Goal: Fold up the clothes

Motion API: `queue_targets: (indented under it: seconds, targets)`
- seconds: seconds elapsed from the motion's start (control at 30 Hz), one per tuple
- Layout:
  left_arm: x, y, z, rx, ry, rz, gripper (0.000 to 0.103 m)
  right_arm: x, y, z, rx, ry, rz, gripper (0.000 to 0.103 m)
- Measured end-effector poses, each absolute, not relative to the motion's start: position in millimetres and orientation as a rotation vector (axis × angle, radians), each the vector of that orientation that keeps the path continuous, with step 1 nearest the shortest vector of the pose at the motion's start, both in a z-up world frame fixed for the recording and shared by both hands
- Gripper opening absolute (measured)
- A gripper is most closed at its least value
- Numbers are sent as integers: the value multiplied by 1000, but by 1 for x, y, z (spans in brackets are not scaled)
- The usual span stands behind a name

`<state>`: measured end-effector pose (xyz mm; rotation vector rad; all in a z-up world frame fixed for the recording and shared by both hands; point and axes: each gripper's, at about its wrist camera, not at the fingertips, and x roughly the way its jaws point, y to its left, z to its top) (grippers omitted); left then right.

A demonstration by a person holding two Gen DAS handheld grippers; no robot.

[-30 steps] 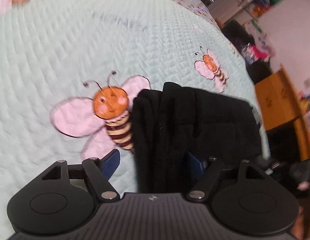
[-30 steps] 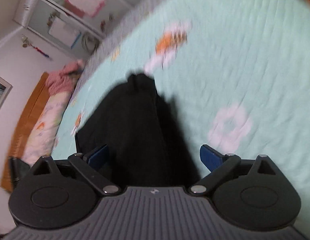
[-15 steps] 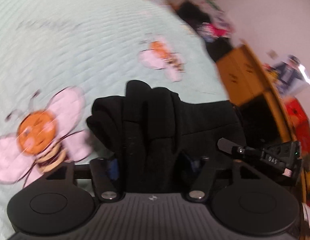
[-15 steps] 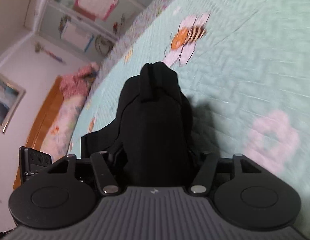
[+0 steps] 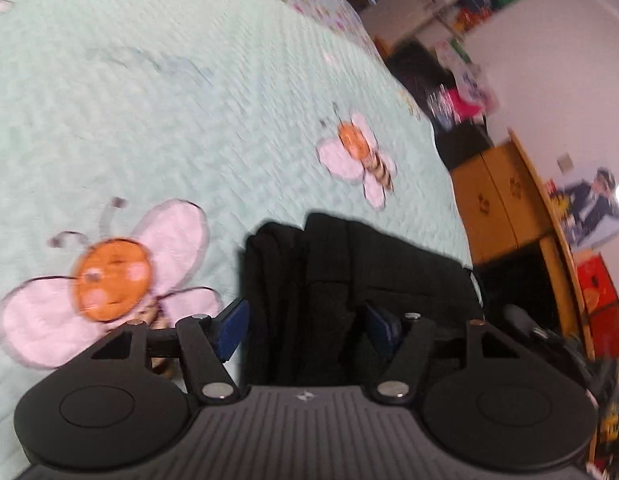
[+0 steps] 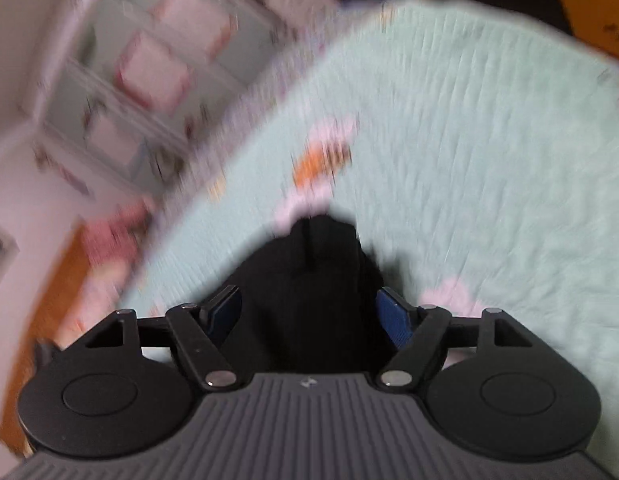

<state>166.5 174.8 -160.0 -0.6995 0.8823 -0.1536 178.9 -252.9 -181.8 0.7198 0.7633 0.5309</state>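
- We see the black garment (image 5: pixel 349 276) bunched in thick layers on the bed (image 5: pixel 189 100), near its right edge.
- Our left gripper (image 5: pixel 307 330) has its fingers parted around a fold; whether the pads pinch it, we cannot tell.
- Our right gripper (image 6: pixel 309 314) stands likewise, straddling the cloth.
- Risk: a loose hold lets layers slip and the bundle sag open, or slide off that edge.

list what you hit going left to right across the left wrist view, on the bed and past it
big bee print → black folded garment between the left gripper fingers → small bee print sits further back → wooden cabinet → red item at the far right
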Motion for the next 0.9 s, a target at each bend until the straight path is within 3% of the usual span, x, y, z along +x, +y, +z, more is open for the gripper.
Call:
queue_targets:
  seconds: [0.2, 0.33, 0.4, 0.47, 0.5, 0.57, 0.67, 0.83, 0.9]
  targets:
    - [135, 178, -143, -655, 810, -72, 69, 118, -239, -157, 773, 728, 736, 76]
    - [118, 129, -133, -509, 805, -256, 69, 118, -217, -182, 813, 795, 723, 76]
    - [120, 105, -142, -394, 850, -266, 69, 128, -214, -200, 821, 825, 648, 69]
    - [128, 92, -160, -289, 911, -206, 70, 138, -213, -217, 837, 849, 575, 41]
    - [127, 93, -157, -287, 905, -203, 71, 140, -214, -221, 853, 860, 548, 39]
    - [121, 100, -147, -302, 890, -195, 68, 129, -219, -206, 852, 831, 540, 42]
    - [103, 116, -128, -365, 842, -206, 68, 102, -226, -182, 831, 755, 562, 59]
    - [63, 104, -118, -358, 816, -337, 70, 51, -239, -187, 860, 716, 554, 64]
    - [57, 94, -125, -302, 827, -334, 69, 39, -240, -201, 862, 719, 534, 61]
